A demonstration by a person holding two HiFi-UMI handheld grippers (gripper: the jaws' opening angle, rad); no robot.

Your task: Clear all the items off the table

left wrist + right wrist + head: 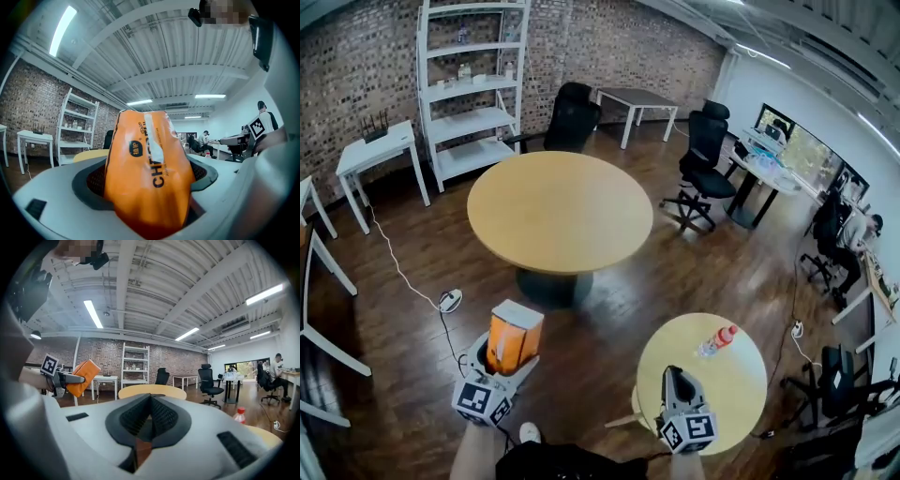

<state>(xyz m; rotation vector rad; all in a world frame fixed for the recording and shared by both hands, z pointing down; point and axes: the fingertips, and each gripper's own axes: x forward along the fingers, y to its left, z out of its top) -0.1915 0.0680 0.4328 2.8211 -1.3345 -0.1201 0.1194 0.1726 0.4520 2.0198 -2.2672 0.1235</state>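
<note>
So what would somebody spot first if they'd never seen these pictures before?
Most likely the orange packet, bright against the dark floor and clamped in the left gripper low on the left of the head view. Next comes the big round table in the middle of the room. After that, the red-capped bottle on the small round table at lower right, near the shut right gripper.

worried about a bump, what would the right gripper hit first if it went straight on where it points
Probably the big round table, dead ahead of the shut right gripper; only open air seems to lie between, though depth is unclear.
</note>
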